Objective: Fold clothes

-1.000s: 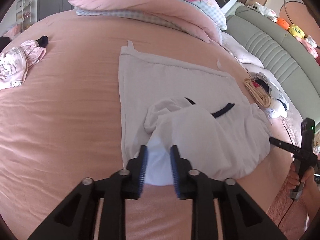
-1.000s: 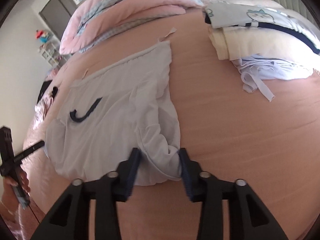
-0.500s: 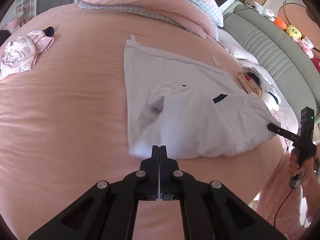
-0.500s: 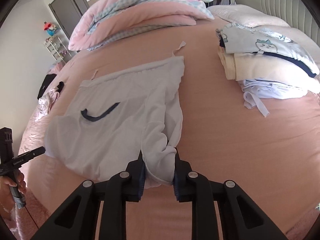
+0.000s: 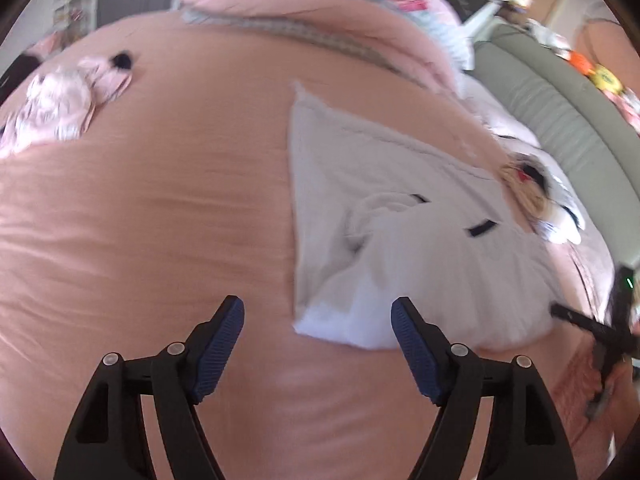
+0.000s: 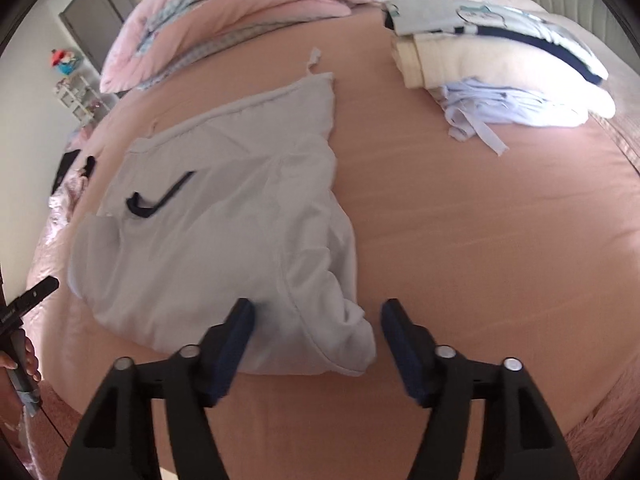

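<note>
A white garment (image 5: 384,232) with a dark trim strip (image 6: 160,200) lies partly folded on the pink bed, its near part doubled back over the rest. My left gripper (image 5: 318,326) is open just short of the garment's near left corner, holding nothing. My right gripper (image 6: 316,330) is open too, its fingers either side of the garment's near right corner (image 6: 344,344) without closing on it. In the left wrist view the right gripper's body (image 5: 616,320) shows at the far right edge.
Rolled pink and checked bedding (image 6: 248,12) lies across the far side. A stack of folded clothes (image 6: 500,64) sits far right. A small pink garment (image 5: 60,104) lies far left. A grey padded headboard (image 5: 560,120) runs along the right.
Both grippers have opened and let go of the garment's near edge. The left one has pulled back and shifted left; the fold now rests on the bed.
</note>
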### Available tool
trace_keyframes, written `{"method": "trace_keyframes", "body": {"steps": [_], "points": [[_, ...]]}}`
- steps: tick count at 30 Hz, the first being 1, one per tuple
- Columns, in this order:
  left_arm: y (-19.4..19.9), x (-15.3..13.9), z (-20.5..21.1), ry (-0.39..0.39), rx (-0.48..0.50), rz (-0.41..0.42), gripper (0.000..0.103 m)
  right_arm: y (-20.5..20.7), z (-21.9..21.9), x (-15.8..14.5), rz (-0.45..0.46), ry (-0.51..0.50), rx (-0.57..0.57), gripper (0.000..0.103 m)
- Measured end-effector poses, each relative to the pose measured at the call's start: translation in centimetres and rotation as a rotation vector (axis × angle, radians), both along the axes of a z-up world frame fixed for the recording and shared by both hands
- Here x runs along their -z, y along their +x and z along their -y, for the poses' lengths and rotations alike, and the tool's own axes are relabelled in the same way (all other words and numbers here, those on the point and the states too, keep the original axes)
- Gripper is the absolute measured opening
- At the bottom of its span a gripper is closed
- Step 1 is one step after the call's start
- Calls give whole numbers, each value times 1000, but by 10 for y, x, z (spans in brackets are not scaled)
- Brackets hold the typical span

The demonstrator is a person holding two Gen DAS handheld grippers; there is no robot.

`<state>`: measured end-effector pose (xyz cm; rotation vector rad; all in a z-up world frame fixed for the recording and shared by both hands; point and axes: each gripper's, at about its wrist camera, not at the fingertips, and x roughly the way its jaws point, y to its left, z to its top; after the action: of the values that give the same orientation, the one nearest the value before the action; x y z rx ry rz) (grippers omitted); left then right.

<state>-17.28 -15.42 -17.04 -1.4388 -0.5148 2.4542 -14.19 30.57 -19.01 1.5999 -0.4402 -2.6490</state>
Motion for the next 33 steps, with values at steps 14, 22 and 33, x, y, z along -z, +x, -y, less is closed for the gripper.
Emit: {"method": "trace_keyframes", "body": {"steps": [14, 22, 33], "points": [[23, -23, 2, 110, 30, 52, 9, 4, 5, -31, -49, -92, -5, 21], [56, 13, -1, 23, 97, 254, 11, 23, -7, 4, 102, -25, -34, 34], [7, -39, -29, -4, 116, -3, 41, 22, 23, -61, -121, 217, -101, 44]]}}
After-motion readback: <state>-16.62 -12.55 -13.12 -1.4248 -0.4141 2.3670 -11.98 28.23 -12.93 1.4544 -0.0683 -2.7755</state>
